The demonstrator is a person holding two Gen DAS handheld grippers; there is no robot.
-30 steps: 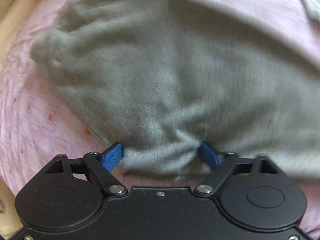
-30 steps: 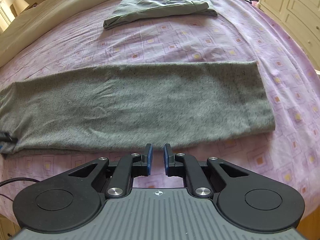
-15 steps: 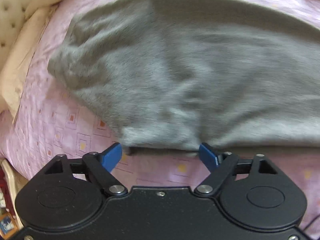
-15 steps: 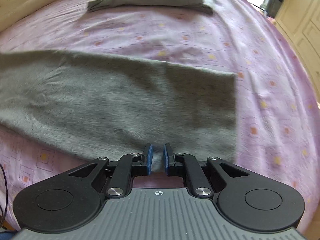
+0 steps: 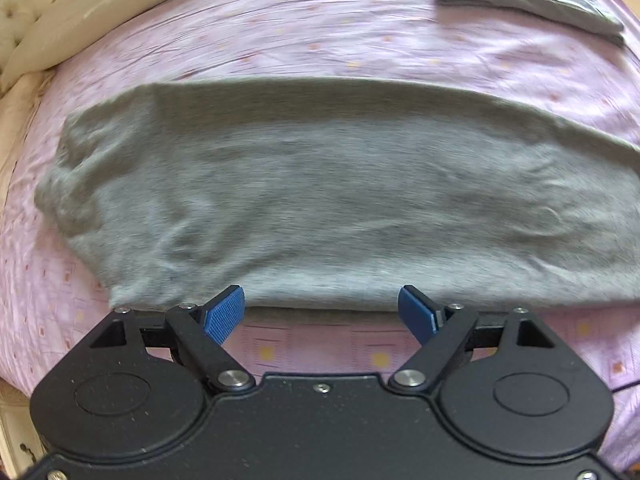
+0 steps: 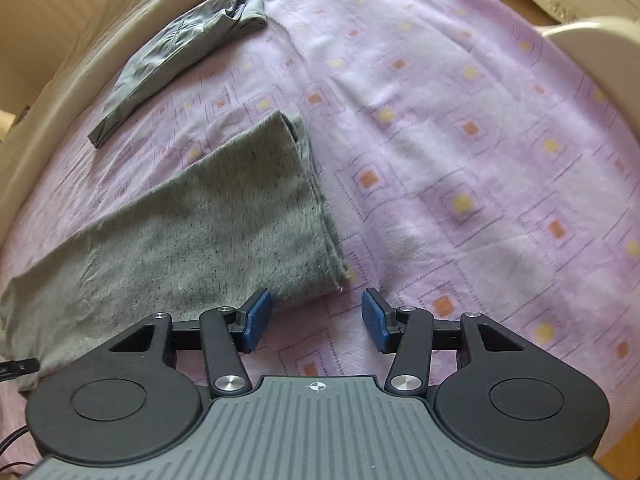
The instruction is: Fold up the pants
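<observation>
Here, both claws [image 5: 322, 312] [image 6: 316, 318] spread and empty; hemmed leg end of grey pants [image 6: 224, 216] only rightward.

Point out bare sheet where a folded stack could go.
Free: wide sheet right of the grey pants' cuff end, up to the white footboard. Narrower strip between them and the folded trousers. Crowded: left side, toward the cream pillows.

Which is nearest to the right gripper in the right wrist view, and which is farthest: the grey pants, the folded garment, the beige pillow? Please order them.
From the right gripper, whose fingers have just opened with nothing between them:
1. grey pants, hem corner just ahead, left of centre.
2. folded garment, farther up the bed, upper left.
3. beige pillow, beyond it at the far left edge.
</observation>
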